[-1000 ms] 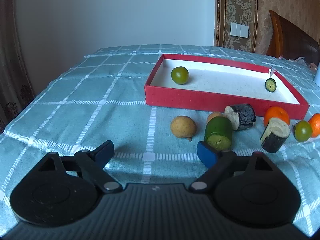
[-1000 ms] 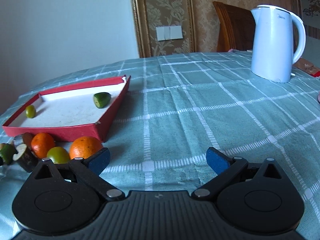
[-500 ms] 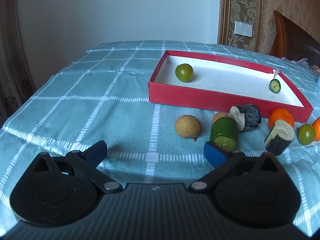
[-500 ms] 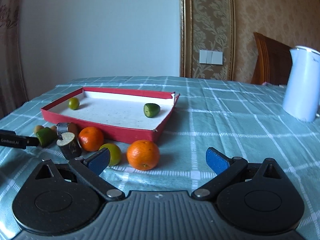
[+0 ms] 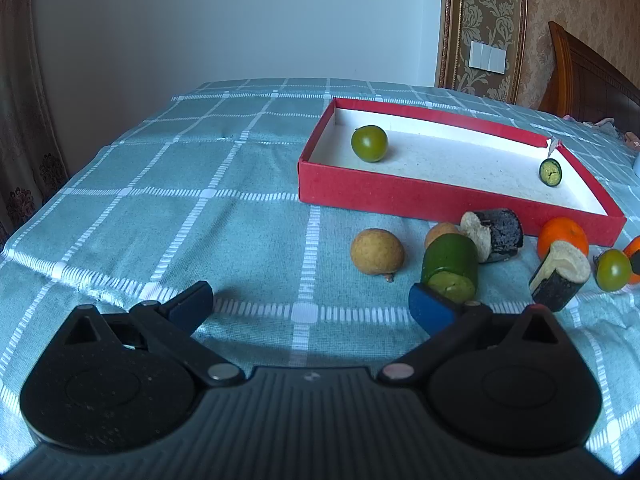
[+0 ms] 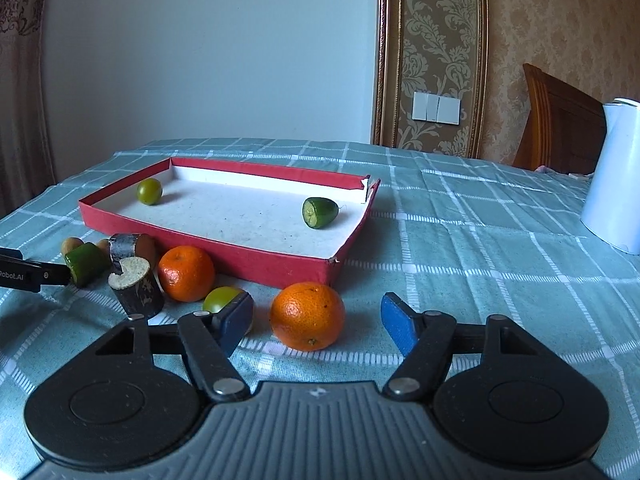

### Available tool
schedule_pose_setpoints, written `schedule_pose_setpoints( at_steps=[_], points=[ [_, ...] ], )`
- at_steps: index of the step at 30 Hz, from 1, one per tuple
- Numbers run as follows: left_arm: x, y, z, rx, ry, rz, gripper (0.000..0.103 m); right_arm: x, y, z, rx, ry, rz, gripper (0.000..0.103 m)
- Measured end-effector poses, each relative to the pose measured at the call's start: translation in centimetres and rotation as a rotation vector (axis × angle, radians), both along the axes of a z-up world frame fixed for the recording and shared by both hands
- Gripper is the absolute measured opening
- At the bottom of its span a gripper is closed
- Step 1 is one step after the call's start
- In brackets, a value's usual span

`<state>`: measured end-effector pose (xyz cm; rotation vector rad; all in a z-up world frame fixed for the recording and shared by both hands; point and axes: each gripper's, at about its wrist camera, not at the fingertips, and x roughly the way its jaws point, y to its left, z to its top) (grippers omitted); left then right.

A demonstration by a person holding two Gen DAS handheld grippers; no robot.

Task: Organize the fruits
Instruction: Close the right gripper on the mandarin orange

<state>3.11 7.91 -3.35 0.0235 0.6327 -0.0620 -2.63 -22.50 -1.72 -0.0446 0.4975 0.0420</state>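
Both grippers are spread wide and empty: the right gripper (image 6: 316, 322) frames the near orange (image 6: 307, 315) on the tabletop, just in front of the red tray (image 6: 256, 262). The left gripper (image 5: 310, 304) hovers by the green cut piece (image 5: 450, 268). The approach looks finished; next, close on the orange and lift it into the tray.

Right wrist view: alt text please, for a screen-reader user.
The open right gripper points at an orange on a teal checked tablecloth. Behind it a red tray holds two green fruits; more fruit pieces lie left, a white kettle right.
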Motion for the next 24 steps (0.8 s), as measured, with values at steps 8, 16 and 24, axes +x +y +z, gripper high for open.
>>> schedule_pose_setpoints(
  at_steps=[8,16,24],
  points=[
    [0.0,0.0,0.0,0.0,0.0,0.0,0.103,0.9,-0.3,0.0,0.013,0.022,-0.012,0.058],
    [0.0,0.0,0.0,0.0,0.0,0.0,0.103,1.1,-1.2,0.0,0.089,0.055,-0.007,0.055],
    [0.0,0.0,0.0,0.0,0.0,0.0,0.103,0.7,-0.5,0.1,0.072,0.048,0.005,0.042]
  ],
)
